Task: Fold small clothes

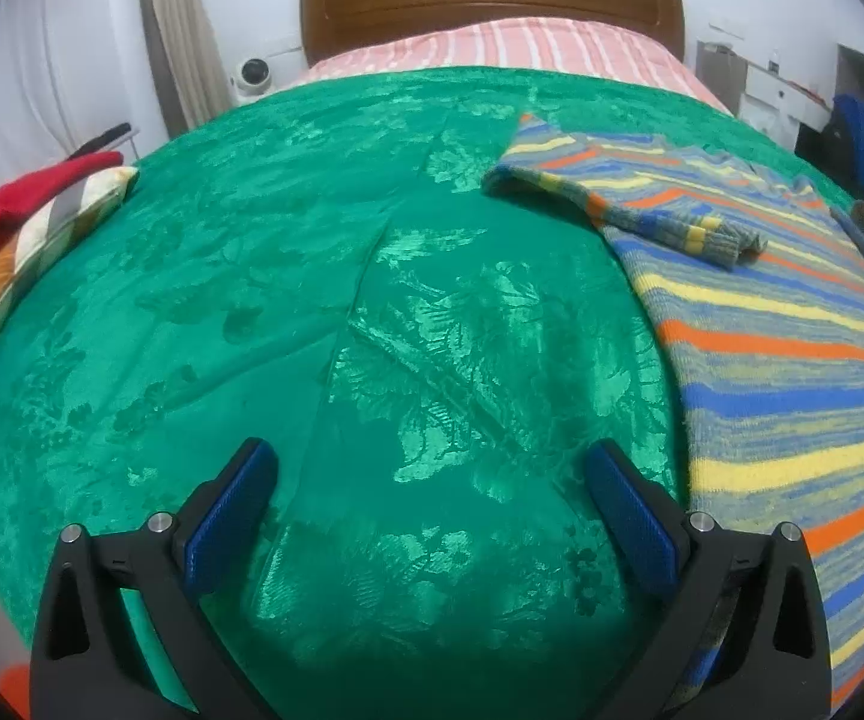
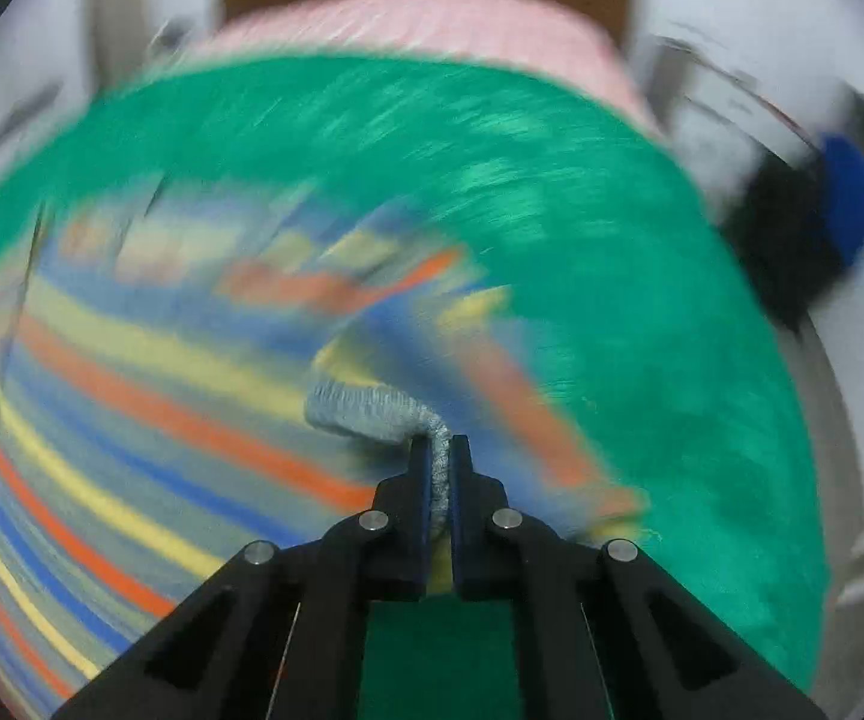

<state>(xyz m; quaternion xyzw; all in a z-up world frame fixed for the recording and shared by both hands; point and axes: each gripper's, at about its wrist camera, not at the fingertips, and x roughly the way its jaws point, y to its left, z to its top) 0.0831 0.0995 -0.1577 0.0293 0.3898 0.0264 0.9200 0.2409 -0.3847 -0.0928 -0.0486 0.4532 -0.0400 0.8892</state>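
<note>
While its blue pads are spread wide with nothing between them, the left hand-held gripper (image 1: 429, 498) is held over the green bedspread (image 1: 288, 276). The grey ribbed cuff (image 2: 372, 411) of the striped sweater (image 1: 792, 348) is clamped in the right hand-held gripper (image 2: 441, 450). Farther off, the sweater is spread flat, one sleeve (image 1: 630, 204) folded across it.

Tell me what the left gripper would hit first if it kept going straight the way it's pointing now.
Most likely the bare green bedspread. The open left gripper has nothing between its fingers and points down at the cover. The striped sweater lies off to the right of that line, though depth is hard to judge here.
</note>
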